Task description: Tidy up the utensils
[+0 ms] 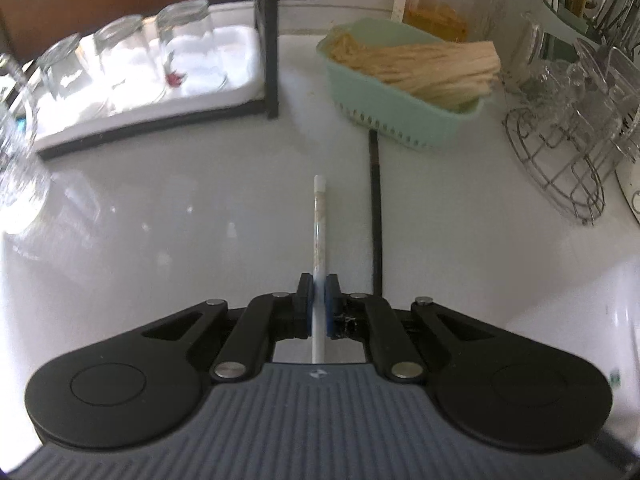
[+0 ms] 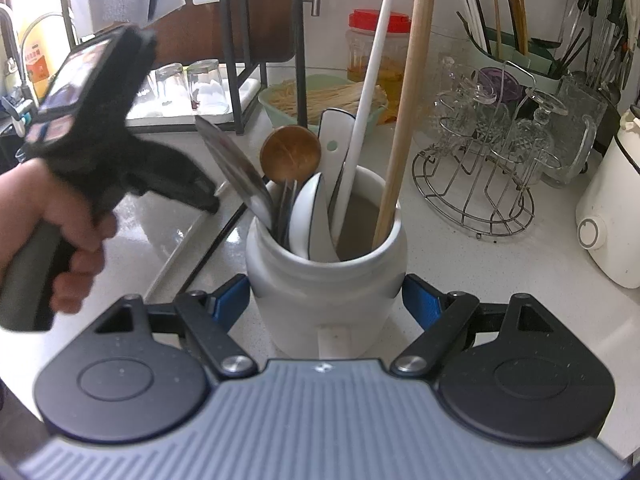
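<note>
My left gripper (image 1: 319, 286) is shut on a white chopstick (image 1: 319, 216), which points away from me low over the white counter. A black chopstick (image 1: 375, 216) lies on the counter just to its right. My right gripper (image 2: 326, 296) is shut on a white ceramic jar (image 2: 324, 320), one blue pad on each side. In the jar stand a wooden spoon (image 2: 290, 154), a metal spoon (image 2: 236, 168), white ceramic spoons (image 2: 308, 216), a long white stick (image 2: 368, 92) and a wooden handle (image 2: 408, 92). In the right wrist view a hand (image 2: 52, 220) holds the left gripper to the jar's left.
A green basket (image 1: 384, 112) of wooden sticks sits behind the chopsticks. Upturned glasses (image 1: 120, 60) stand on a white tray at the back left. A wire rack (image 2: 480, 184) with glass cups, a white appliance (image 2: 608, 208) and a red-lidded jar (image 2: 378, 48) are at the right.
</note>
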Available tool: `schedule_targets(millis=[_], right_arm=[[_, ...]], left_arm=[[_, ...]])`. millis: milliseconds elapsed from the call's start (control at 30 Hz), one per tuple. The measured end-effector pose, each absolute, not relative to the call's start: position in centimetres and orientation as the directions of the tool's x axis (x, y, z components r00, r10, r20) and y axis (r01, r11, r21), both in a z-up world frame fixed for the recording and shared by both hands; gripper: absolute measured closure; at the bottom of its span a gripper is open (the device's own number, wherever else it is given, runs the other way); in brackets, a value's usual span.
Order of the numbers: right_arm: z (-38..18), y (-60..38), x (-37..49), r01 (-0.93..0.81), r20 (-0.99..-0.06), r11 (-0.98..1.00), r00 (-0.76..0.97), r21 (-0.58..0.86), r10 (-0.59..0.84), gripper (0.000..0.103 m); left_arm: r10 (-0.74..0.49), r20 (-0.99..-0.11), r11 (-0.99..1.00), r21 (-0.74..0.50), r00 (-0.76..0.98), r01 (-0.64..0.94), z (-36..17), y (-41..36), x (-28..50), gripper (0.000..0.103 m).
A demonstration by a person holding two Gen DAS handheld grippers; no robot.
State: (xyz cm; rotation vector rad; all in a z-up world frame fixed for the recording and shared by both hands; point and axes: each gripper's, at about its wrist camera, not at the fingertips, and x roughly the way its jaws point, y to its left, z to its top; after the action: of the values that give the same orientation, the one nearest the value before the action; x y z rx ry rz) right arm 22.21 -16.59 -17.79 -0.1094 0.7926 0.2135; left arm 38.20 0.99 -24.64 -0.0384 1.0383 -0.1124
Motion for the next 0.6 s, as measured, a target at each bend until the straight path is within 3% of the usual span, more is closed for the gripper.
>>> schedule_targets(millis=[467, 600], right_arm=[[-17.7, -15.8, 22.7, -0.248, -0.729, 0.969, 0.666, -0.016, 0.158, 0.018], [-17.8, -15.7, 22.6, -0.24, -0.728, 0.971, 0.668, -0.016, 0.153, 0.018]], left_arm=[[-0.146, -0.861, 0.989, -0.121, 0.487, 0.082, -24.4, 2.8, 36.0, 0.095], [-0.149, -0.857, 0.988, -0.111, 0.494, 0.105, -24.4, 2.6, 37.2, 0.08]])
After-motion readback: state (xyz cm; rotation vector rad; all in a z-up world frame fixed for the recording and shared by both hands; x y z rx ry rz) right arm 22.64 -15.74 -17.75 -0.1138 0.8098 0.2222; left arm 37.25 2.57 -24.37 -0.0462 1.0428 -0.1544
